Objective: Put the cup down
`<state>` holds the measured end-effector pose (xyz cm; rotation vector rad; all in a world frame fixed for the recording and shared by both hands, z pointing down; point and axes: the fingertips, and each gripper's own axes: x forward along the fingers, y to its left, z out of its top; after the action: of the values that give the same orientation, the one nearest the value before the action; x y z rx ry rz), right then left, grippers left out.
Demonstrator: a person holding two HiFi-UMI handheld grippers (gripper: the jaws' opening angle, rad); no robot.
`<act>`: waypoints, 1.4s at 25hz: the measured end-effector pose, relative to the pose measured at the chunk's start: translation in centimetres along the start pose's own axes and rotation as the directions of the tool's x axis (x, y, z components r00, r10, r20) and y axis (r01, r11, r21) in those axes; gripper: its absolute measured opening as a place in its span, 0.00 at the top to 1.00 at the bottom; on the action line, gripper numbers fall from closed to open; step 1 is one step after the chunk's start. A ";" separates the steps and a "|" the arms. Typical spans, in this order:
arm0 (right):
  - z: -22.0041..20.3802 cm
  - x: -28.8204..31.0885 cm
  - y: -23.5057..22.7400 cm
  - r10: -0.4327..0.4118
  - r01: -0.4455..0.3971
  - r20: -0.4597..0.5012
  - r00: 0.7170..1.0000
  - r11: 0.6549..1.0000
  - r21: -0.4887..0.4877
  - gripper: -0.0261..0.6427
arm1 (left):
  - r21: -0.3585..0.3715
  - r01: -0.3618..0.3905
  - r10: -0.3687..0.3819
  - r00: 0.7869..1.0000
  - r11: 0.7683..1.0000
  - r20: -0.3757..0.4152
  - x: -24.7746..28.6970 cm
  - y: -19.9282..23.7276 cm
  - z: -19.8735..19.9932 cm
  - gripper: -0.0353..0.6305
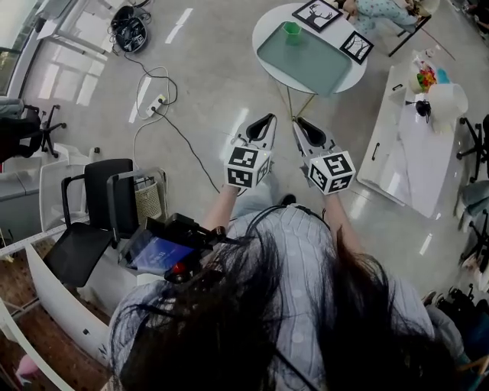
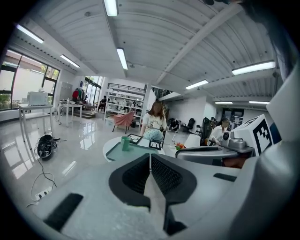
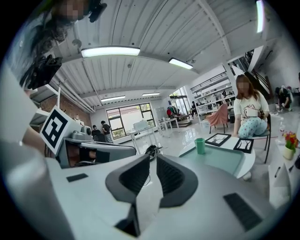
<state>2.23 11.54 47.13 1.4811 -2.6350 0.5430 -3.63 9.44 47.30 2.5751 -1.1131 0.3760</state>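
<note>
Scanning left to right in the head view: one black chair (image 1: pixel 84 229), then one white power strip (image 1: pixel 157 105) on the grey floor with a cable running off it. Two grippers are held out level in front of the person, one marker cube each, black-and-white square patterns on the faces. The left gripper (image 1: pixel 267 118) has its tongs pressed together, tips touching and nothing between them, as the left gripper view confirms (image 2: pixel 150 155). One green cup (image 1: pixel 292 30) stands upright on one teal tray (image 1: pixel 306 57), near the tray's far corner, on one round white table (image 1: pixel 267 27). It is well apart from both grippers; the same cup also shows in the gripper views (image 2: pixel 125 143) (image 3: pixel 200 146). The right gripper (image 1: pixel 298 121) has its tongs drawn together to a thin slit, pinching nothing (image 3: pixel 153 157). Two black-framed pictures (image 1: pixel 317 13) (image 1: pixel 357 46) lie on the round table beside the tray. One long white table (image 1: pixel 412 153) sits far right with small clutter on it, too small to count.
</note>
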 end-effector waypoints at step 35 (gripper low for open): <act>-2.8 -11.7 6.2 0.105 -0.104 0.037 0.994 0.994 -0.018 0.89 | 0.062 -0.040 0.038 0.999 0.997 0.025 -8.6 -10.8 -4.7 0.92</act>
<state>2.99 24.97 45.40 1.3687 -2.7518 0.5048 -1.94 23.87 46.63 2.6220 -1.1797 0.3962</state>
